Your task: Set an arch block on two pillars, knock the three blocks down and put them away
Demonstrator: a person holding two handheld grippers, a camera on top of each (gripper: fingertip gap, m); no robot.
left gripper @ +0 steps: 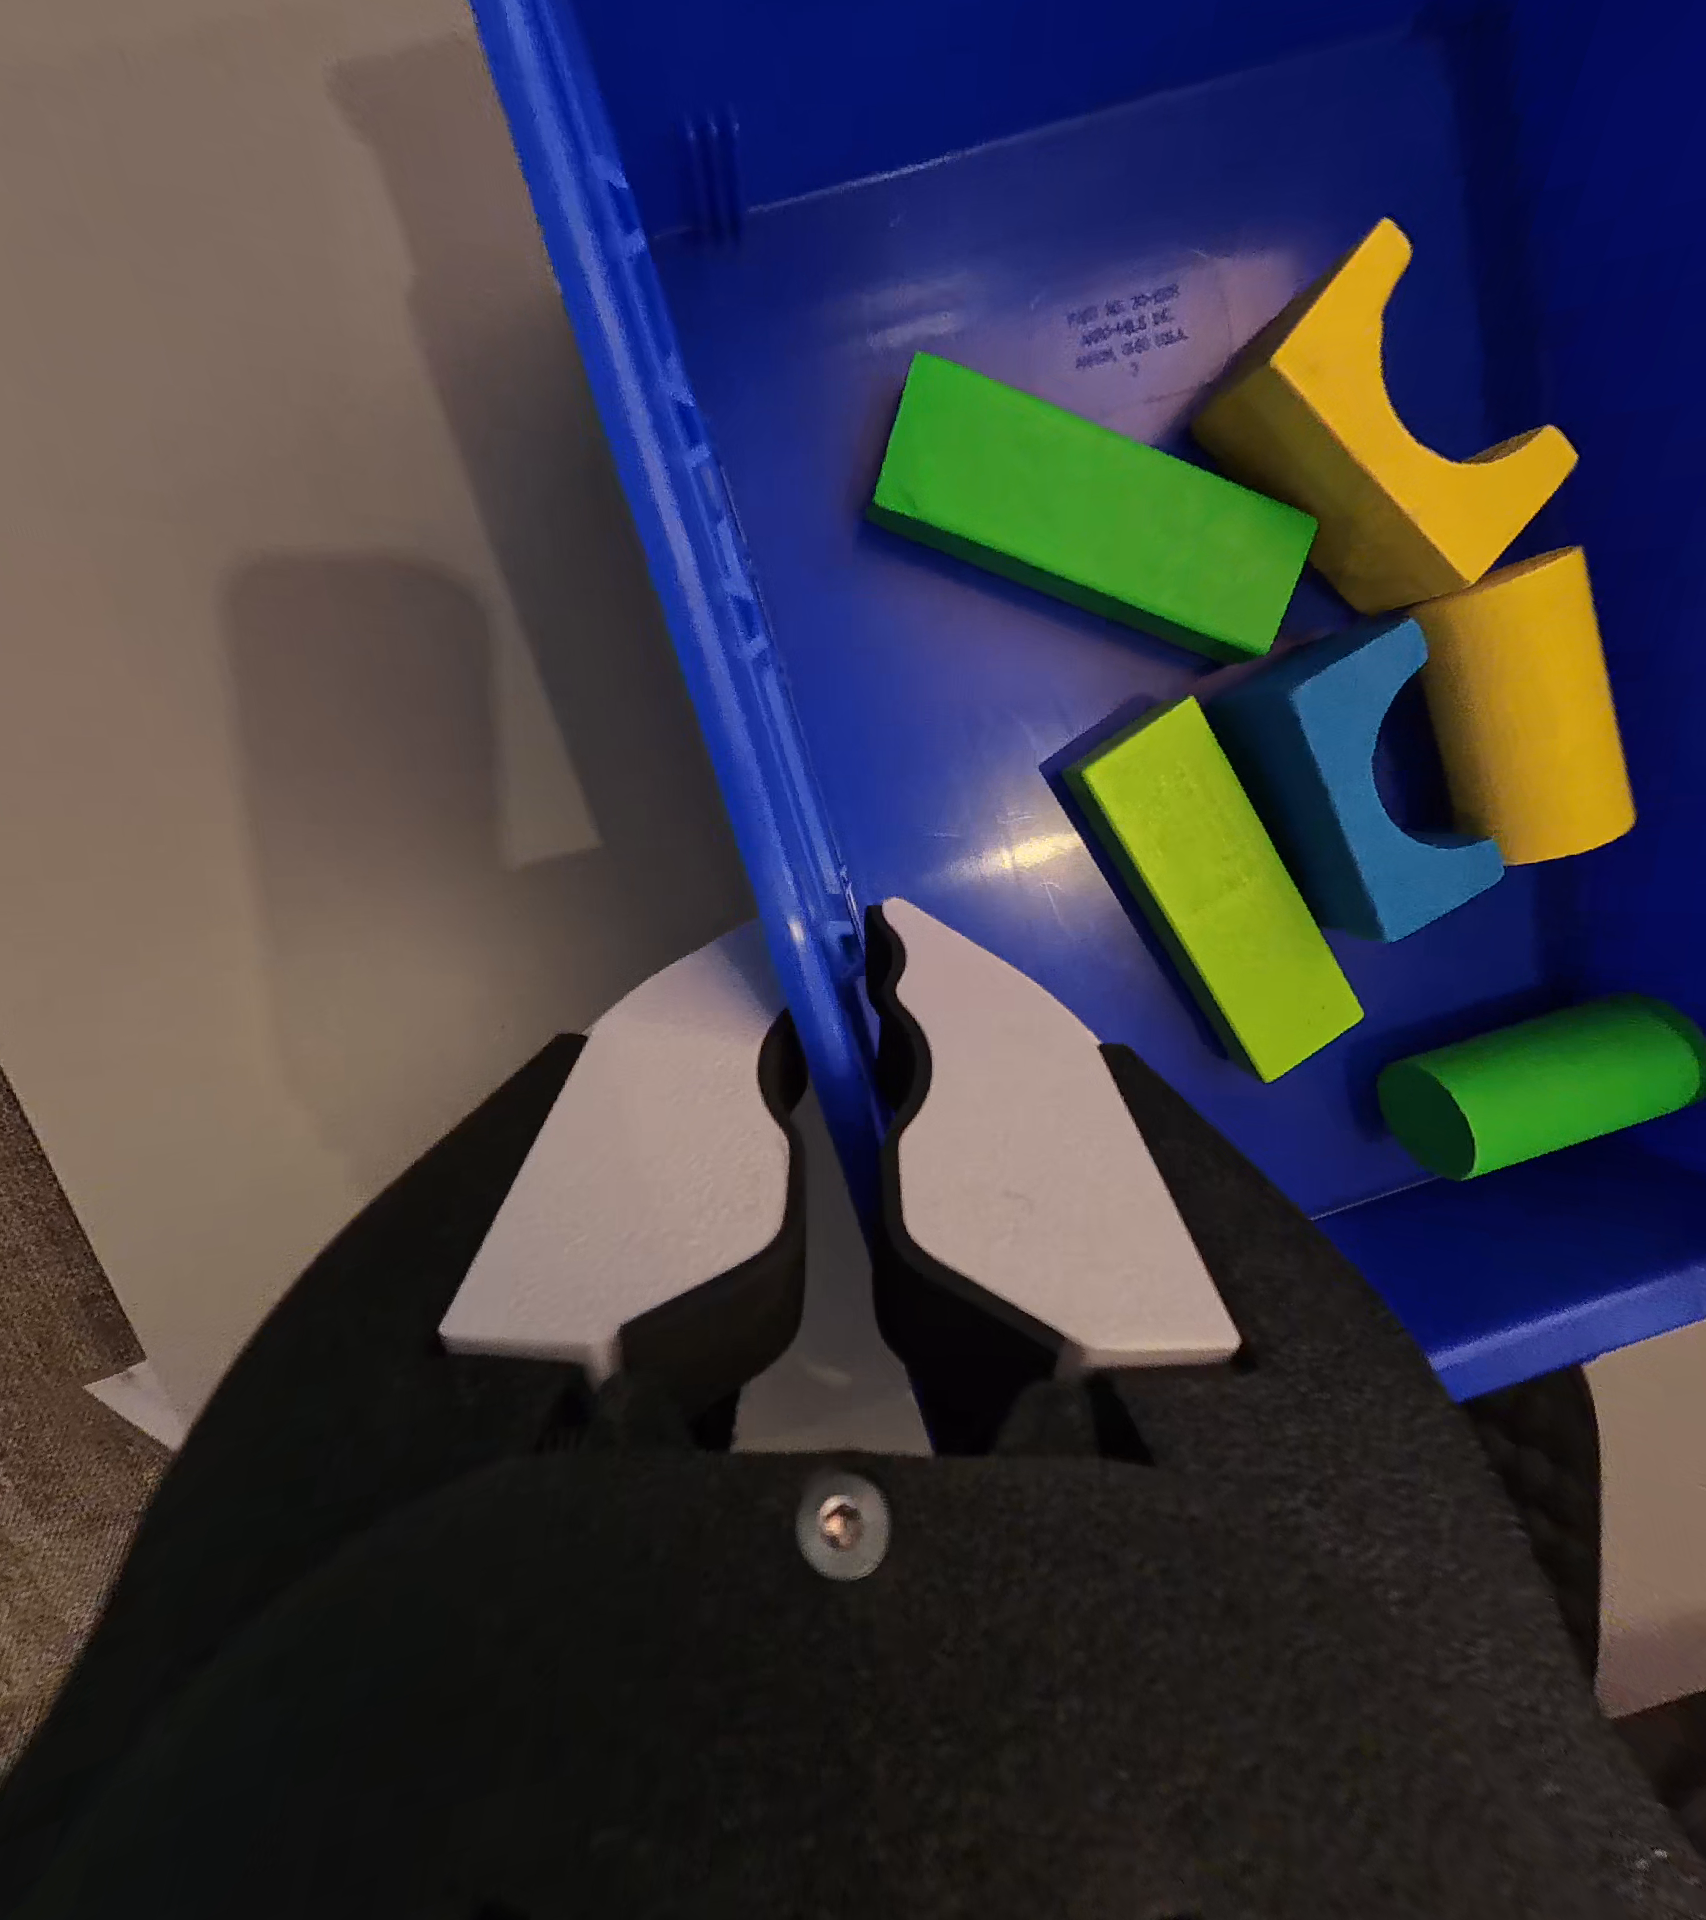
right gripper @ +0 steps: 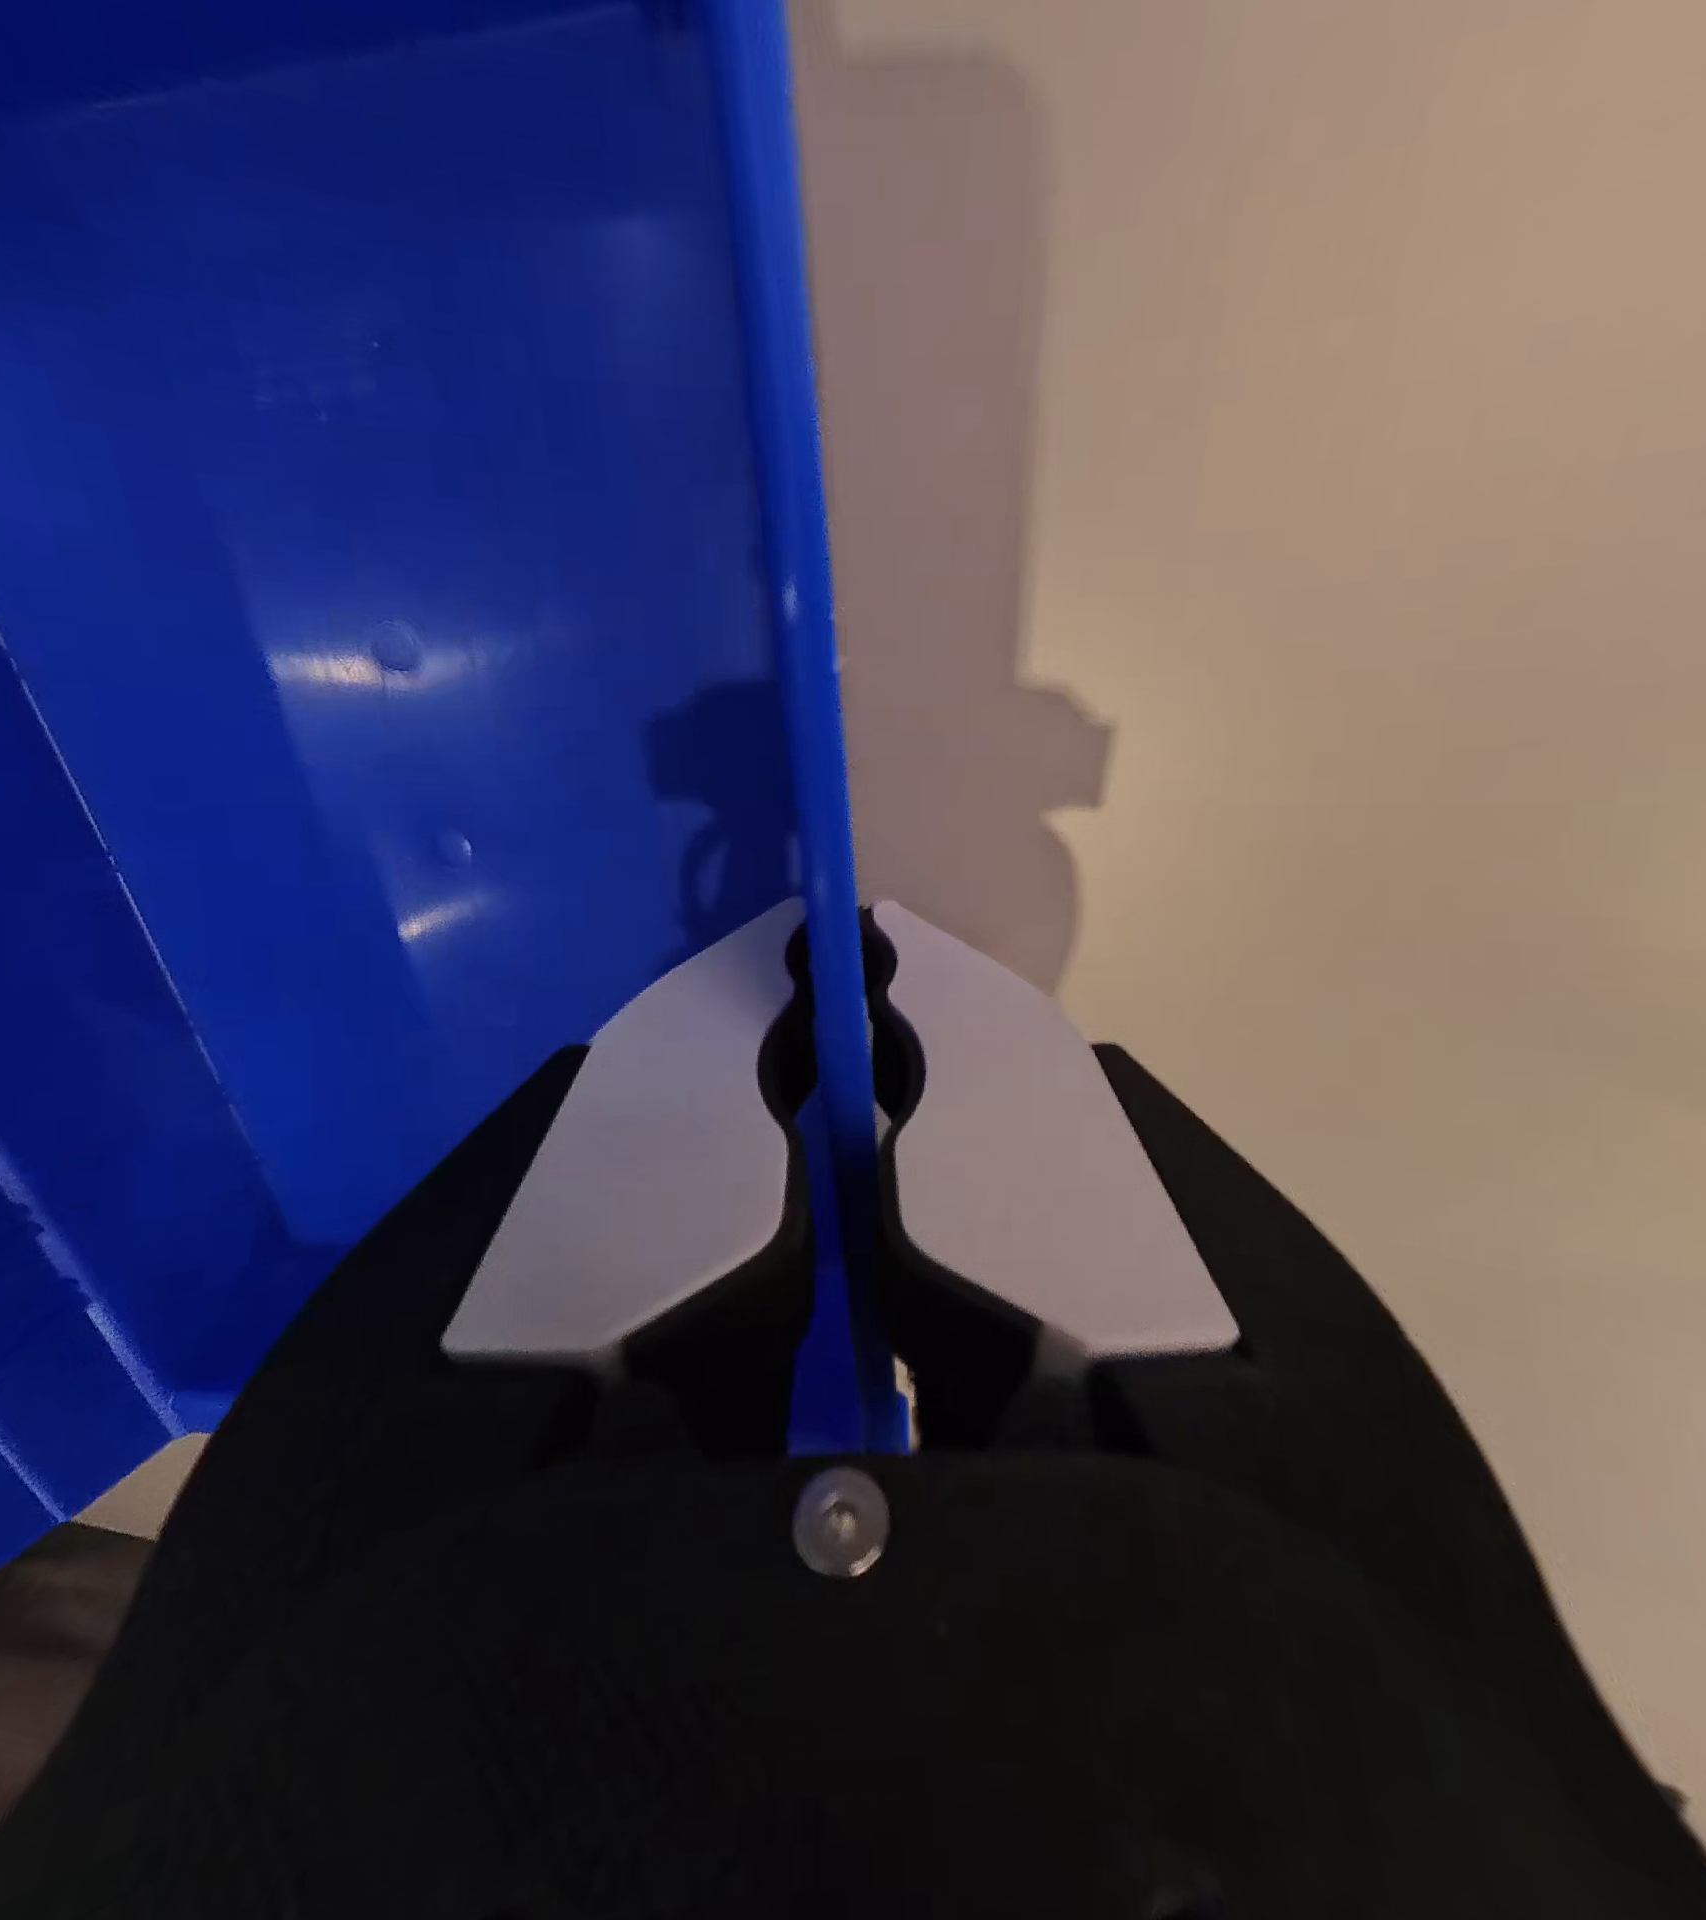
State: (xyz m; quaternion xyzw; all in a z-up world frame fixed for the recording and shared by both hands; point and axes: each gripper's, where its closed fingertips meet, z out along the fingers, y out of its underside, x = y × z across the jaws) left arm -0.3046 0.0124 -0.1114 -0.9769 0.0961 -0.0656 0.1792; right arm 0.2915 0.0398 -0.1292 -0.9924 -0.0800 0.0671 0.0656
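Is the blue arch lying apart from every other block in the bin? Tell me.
No: the blue arch touches a lime plank and a yellow cylinder on the bin floor.

The right gripper, black with pale grey finger faces, is clamped on the thin side wall of a glossy blue plastic bin. The bin's bare inner floor and walls lie left of that wall; a pale tabletop spreads to its right.
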